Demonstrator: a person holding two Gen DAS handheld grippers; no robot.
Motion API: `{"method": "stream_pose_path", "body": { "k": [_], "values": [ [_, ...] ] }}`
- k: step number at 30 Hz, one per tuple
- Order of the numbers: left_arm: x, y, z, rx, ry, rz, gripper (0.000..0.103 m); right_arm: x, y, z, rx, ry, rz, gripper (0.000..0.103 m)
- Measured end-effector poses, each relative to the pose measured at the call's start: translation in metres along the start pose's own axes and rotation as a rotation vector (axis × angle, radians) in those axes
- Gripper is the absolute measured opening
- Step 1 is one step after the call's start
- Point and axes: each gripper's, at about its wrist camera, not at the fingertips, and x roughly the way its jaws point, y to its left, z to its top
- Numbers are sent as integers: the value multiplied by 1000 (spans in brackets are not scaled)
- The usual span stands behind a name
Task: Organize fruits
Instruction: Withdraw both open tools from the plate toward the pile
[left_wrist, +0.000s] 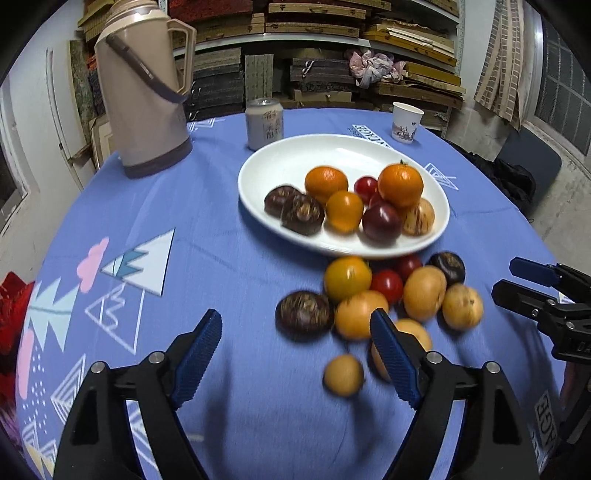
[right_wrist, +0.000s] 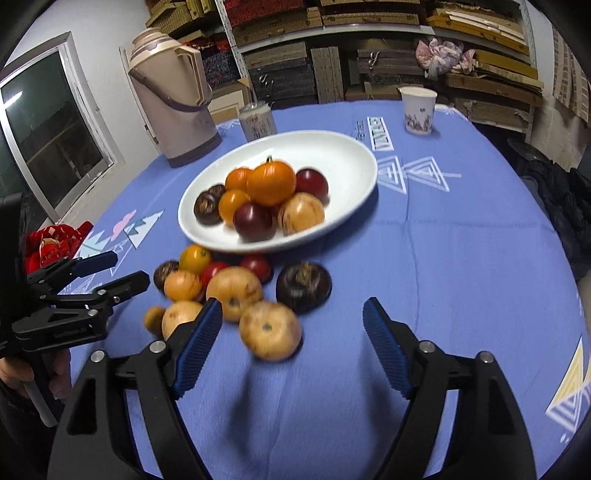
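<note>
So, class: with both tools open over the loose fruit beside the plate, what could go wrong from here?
1. The loose fruit lies packed and touching; closing the right tool on one piece may send its round neighbours rolling.
2. The white plate holds its fruit heaped at the near side; another piece dropped there could roll off.
3. The left tool works the same cluster, so the tools may collide.

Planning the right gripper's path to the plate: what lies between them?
In the right wrist view, loose fruit lies between the right gripper and the white plate: a tan fruit nearest, then a dark water chestnut.
</note>
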Motion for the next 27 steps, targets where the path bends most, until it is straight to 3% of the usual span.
{"method": "stream_pose_path", "body": {
  "k": [14,21,27],
  "values": [
    [-5,8,-35,-31,39,-16,83,3,2,-30,26,47,9,77],
    [3,-1,-38,-2,49,-23,83,3,6,-42,34,70,22,88],
    [12,-9,-34,29,44,-6,83,6,3,-48,56,86,40,89]
  ]
}}
